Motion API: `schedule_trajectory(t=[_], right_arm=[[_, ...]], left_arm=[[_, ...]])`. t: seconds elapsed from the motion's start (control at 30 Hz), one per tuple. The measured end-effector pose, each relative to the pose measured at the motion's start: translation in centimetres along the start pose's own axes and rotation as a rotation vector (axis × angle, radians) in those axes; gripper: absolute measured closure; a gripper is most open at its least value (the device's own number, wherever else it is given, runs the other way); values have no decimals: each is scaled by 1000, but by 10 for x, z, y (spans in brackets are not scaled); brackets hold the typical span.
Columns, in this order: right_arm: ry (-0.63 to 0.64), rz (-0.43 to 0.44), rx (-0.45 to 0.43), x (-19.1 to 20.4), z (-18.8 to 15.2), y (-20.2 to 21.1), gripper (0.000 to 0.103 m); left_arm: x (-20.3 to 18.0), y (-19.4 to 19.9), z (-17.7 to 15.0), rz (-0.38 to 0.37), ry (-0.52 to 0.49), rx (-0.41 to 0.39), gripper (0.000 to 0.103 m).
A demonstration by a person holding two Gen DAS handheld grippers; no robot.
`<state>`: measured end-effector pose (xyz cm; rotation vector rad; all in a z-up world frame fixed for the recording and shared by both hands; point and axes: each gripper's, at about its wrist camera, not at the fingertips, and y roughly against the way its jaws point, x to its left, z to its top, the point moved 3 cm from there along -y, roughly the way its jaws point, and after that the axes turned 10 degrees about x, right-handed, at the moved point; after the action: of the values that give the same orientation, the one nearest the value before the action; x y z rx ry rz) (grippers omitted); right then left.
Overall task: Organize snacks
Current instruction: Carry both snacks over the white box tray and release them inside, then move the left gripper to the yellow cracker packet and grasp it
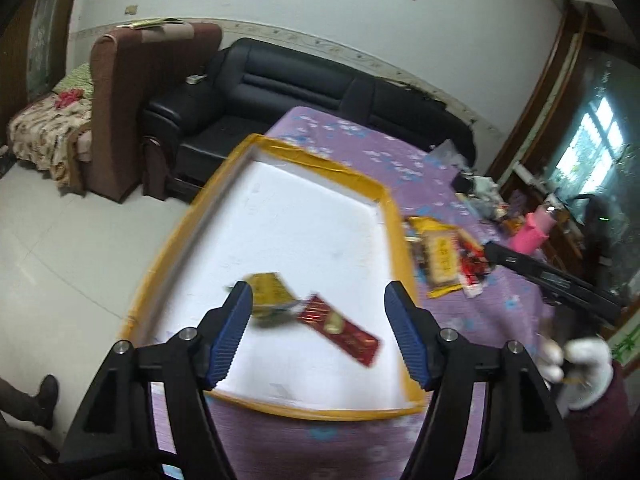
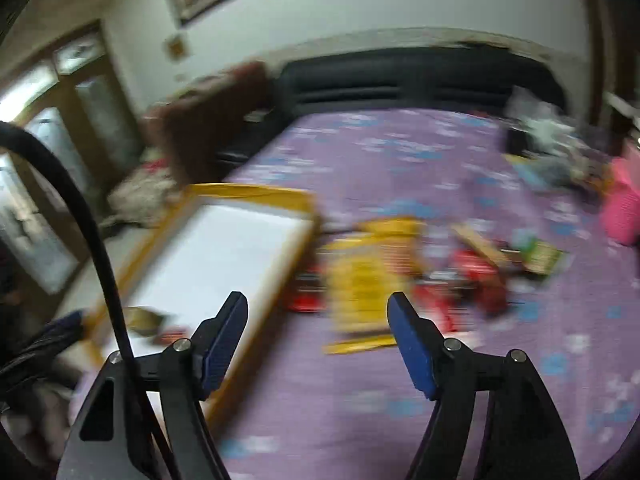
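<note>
Purple floral tablecloth (image 1: 400,160) carries yellow-rimmed white tray (image 1: 394,200), snack packets (image 2: 372,276) beside it.

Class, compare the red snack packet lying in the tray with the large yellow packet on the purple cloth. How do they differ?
The red snack packet is long and narrow; the large yellow packet is broader. The red one lies inside the yellow-rimmed tray; the yellow one lies outside it, among other snacks on the purple cloth. Both lie flat, ungripped.

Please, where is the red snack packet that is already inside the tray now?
In the left wrist view the red snack packet lies in the near part of the yellow-rimmed tray, beside a yellow packet, in front of the open left gripper.
</note>
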<state>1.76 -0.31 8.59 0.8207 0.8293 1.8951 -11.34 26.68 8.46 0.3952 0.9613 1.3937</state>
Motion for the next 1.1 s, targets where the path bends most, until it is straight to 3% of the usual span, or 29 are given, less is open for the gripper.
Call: schedule_trajectory(t=[0.1, 0.23, 0.4, 0.43, 0.47, 0.53, 0.6, 0.7, 0.77, 0.8, 0.83, 0.9, 1.0, 1.1], right_arm=[[-31, -54, 49, -14, 20, -21, 31], [22, -162, 128, 6, 52, -68, 33], [181, -355, 201, 35, 71, -130, 34], [215, -396, 224, 36, 68, -136, 37], [233, -404, 247, 34, 63, -141, 52], [254, -416, 275, 24, 49, -136, 59], [223, -354, 352, 10, 28, -124, 73], [162, -237, 423, -8, -3, -102, 76], [108, -103, 373, -22, -12, -73, 76], [60, -21, 312, -32, -12, -53, 73], [22, 7, 249, -45, -13, -33, 69], [6, -47, 160, -66, -19, -6, 50], [17, -100, 169, -84, -32, -4, 50], [-46, -91, 189, -101, -32, -18, 52]], left_arm=[[-16, -4, -3, -35, -13, 1, 34], [-35, -11, -3, -39, -43, 6, 34], [-34, -14, 3, -14, -13, 10, 34], [-32, -14, 3, -11, -8, 8, 34], [-33, -13, 2, -10, -7, 7, 34], [-33, -12, 1, -10, -13, 5, 34], [-36, -14, 0, -19, -13, 8, 34], [-43, -14, -1, -54, -19, 13, 34], [-54, -13, -3, -74, -39, 16, 34], [-59, -13, -4, -81, -49, 18, 33], [-66, -13, -5, -90, -62, 23, 31], [-82, -15, -9, -105, -90, 40, 29], [-106, -25, -17, -115, -129, 77, 29], [-126, -36, -26, -130, -133, 122, 29]])
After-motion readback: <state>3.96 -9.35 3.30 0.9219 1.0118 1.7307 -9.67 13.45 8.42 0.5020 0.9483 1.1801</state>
